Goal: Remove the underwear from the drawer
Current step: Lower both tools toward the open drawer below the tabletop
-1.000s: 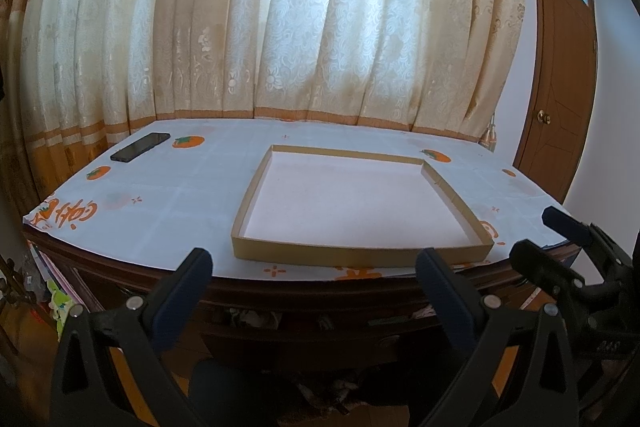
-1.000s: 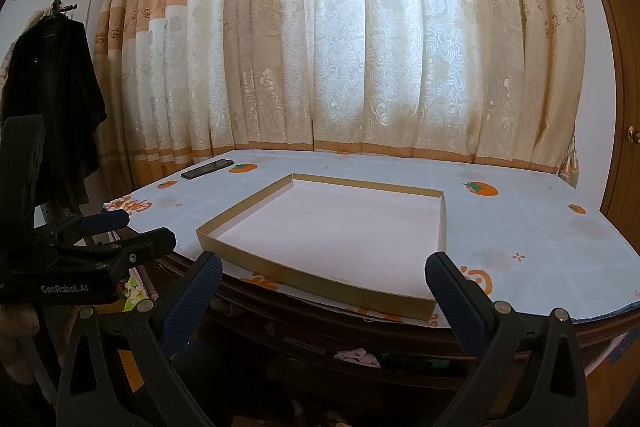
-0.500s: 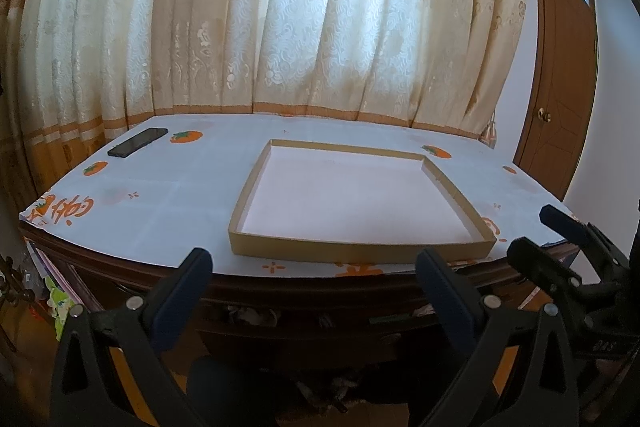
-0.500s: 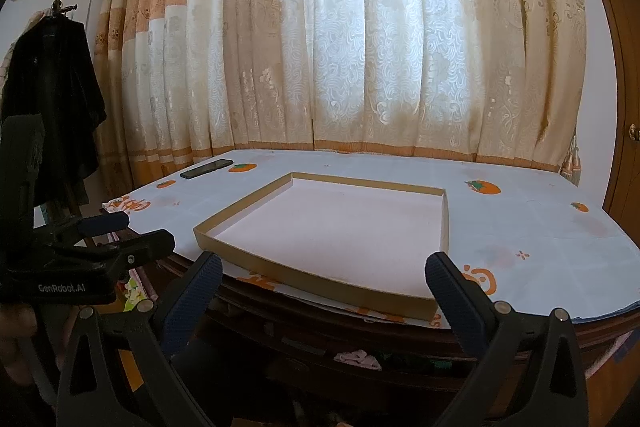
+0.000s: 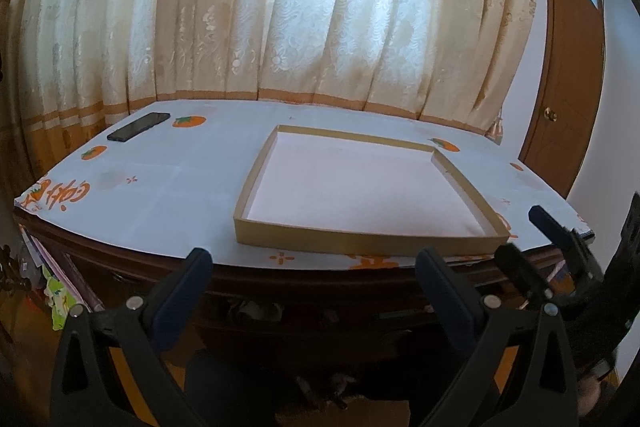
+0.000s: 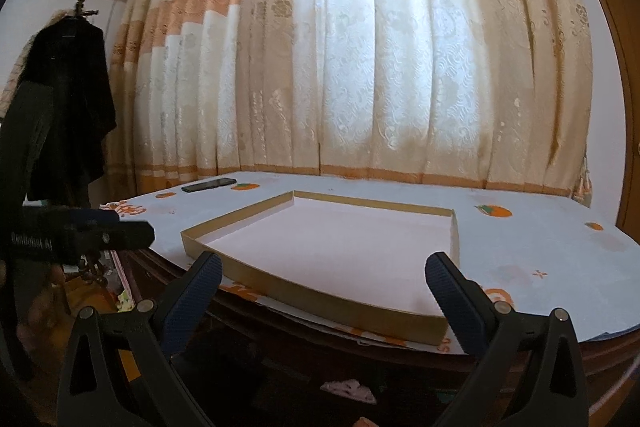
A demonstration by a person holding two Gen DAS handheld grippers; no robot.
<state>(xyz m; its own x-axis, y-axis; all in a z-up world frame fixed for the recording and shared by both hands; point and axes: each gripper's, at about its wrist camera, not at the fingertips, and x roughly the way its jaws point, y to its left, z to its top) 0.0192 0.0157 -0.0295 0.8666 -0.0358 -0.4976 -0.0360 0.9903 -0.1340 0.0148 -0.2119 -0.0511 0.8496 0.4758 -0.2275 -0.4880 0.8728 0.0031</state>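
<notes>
1. We face the table (image 5: 168,195), its white cloth running to a curved front rim, with open room in front of that rim.
2. The shallow cardboard tray (image 5: 360,241) lies near the front edge.
3. Our left gripper (image 5: 314,269) and right gripper (image 6: 324,275) hang before the rim, fingers spread wide, holding nothing.
4. In the open drawer (image 6: 400,375) beneath lies pale underwear (image 6: 350,389).
5. A dark phone (image 5: 138,127) rests near the far left edge.
</notes>
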